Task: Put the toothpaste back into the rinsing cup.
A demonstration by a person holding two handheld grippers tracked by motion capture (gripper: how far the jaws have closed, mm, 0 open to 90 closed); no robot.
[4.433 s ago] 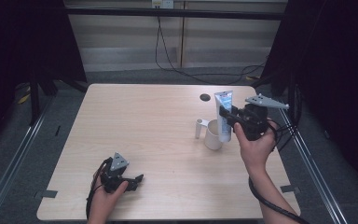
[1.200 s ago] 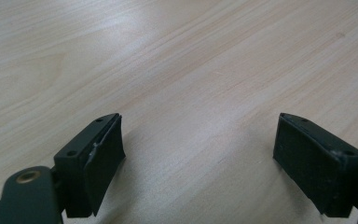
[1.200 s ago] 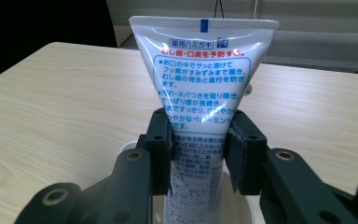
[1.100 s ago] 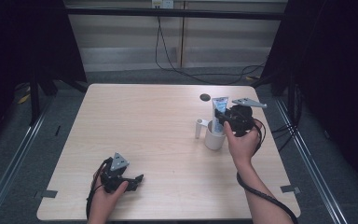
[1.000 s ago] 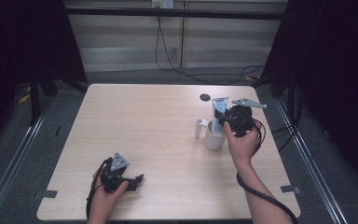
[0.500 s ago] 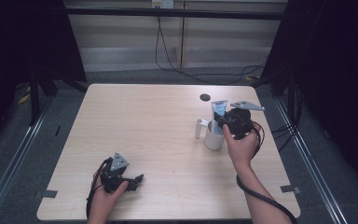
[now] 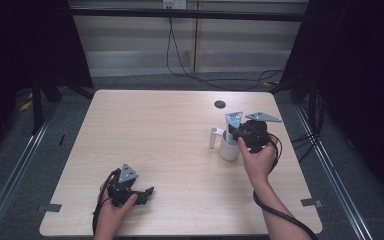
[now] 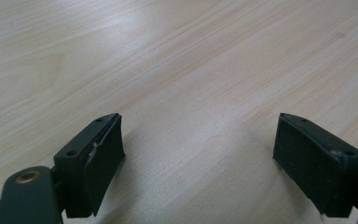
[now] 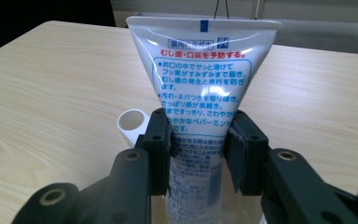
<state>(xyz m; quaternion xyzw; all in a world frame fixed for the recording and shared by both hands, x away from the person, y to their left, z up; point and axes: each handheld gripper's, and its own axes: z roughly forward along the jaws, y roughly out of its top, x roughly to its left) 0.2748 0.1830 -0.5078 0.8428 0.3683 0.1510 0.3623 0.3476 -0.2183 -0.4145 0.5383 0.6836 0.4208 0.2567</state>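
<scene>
My right claw (image 9: 199,140) grips the tube (image 9: 200,93), cap down in the cup (image 7: 228,149); letting go crooked could topple both. Left claw (image 8: 200,163) rests released.

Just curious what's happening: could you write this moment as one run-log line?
right hand-held gripper: shut on toothpaste tube | tube: upright, lower end in cup | left hand-held gripper: open, on table

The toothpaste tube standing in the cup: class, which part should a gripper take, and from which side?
Grip the toothpaste tube on its flat mid-body above the cup rim, coming level from the person's side, pads on the two narrow edges, as the right gripper does. It stands upright, crimped end up.
</scene>
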